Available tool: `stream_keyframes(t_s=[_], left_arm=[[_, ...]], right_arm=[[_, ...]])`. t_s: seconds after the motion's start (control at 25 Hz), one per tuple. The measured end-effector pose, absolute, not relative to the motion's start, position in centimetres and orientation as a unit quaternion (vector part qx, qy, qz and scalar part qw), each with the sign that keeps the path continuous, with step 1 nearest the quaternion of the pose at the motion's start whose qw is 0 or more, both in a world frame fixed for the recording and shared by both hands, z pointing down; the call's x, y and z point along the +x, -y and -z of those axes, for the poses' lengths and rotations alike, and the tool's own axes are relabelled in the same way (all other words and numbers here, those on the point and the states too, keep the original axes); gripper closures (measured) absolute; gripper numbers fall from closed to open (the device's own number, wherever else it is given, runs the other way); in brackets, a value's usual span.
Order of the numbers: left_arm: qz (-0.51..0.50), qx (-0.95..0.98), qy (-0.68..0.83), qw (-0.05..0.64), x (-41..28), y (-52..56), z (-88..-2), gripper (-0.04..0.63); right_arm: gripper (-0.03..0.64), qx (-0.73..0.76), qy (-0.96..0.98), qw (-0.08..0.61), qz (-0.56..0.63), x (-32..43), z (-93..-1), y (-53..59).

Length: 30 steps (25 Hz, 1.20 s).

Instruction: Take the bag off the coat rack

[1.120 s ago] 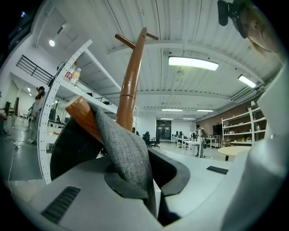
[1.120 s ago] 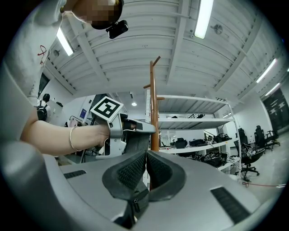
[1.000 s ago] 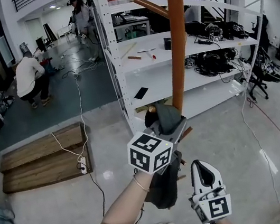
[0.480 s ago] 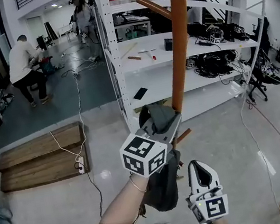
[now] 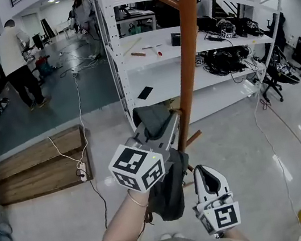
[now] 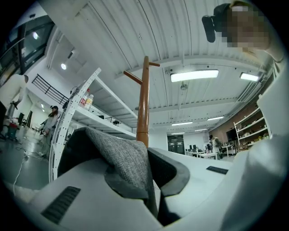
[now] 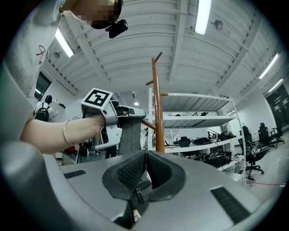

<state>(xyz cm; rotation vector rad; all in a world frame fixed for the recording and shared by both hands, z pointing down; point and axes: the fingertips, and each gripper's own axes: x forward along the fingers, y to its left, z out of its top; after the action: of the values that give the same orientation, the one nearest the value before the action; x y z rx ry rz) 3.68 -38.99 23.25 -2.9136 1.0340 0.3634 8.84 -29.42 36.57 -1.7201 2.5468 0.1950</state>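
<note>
The brown wooden coat rack pole (image 5: pixel 185 64) rises in front of me, also in the left gripper view (image 6: pixel 143 103) and the right gripper view (image 7: pixel 157 113). My left gripper (image 5: pixel 162 122) is shut on the bag's grey strap (image 5: pixel 153 117) just left of the pole. The dark bag (image 5: pixel 168 192) hangs below it. The strap (image 6: pixel 122 158) fills the shut jaws (image 6: pixel 151 189). My right gripper (image 5: pixel 204 172) points upward beside the bag, pads together (image 7: pixel 146 155). A zipper pull (image 7: pixel 137 195) shows low between them; I cannot tell if it is pinched.
A white shelving unit (image 5: pixel 151 59) with tools and cables stands right behind the pole. A low wooden platform (image 5: pixel 38 168) and a power strip (image 5: pixel 81 169) with a cable lie at left. A person (image 5: pixel 16 60) stands far left. Office chairs (image 5: pixel 282 79) are at right.
My left gripper has drawn the strap and bag leftward and down, away from the pole. The right gripper shifted slightly left with it. The far person stood up.
</note>
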Motion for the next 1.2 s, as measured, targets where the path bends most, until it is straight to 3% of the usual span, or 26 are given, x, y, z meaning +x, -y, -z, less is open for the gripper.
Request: stream_keyframes(t_s=[0.28,1.2], left_arm=[[-0.116,-0.926,-0.356,0.046,1.3,36.8,-22.5,0.565],[-0.081,-0.926,-0.369,-0.009,-0.3,29.7,-31.9,0.565]], right_arm=[[0.598,-0.552,-0.831,0.031,-0.061,7.8,-35.8,29.4],[0.598,-0.52,-0.849,0.049,-0.083,5.1,-33.2,28.9]])
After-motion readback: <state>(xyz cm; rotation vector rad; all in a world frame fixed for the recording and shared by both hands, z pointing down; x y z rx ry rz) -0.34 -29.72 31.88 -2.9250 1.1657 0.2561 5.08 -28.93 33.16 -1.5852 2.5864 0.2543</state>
